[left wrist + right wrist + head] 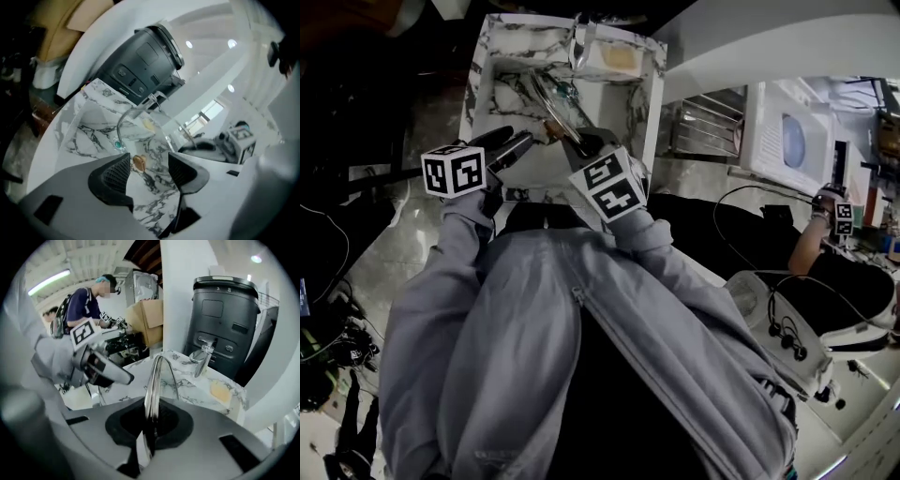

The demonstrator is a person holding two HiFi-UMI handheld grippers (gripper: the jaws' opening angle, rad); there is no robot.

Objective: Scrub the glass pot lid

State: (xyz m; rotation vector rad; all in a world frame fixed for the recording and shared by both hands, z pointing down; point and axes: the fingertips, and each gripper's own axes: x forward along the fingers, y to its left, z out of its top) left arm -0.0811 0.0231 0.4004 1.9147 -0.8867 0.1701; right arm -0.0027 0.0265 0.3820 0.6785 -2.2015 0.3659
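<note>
The glass pot lid is held on edge over the marble sink, far from the person's body. The right gripper has its jaws clamped on the lid's metal rim. The left gripper is just beside the lid with its jaws wide apart and nothing between them. Assessment: the lid is rigid, moderately heavy for its thickness, breakable against the stone basin, and likely slippery once wet. The rim pinch is narrow, so the lid may pivot under scrubbing force. The banded rim or the knob are the sound holds, never the bare glass face. The right gripper view shows the lid edge-on, pinched between the pads of the right gripper, with the faucet and a yellowish sponge on the sink's far ledge. The left gripper view alone shows the lid as clear glass with the marble seen through it, a brownish knob-like piece, and the empty gap of the left gripper. Only the head view shows both grippers over the basin together.
</note>
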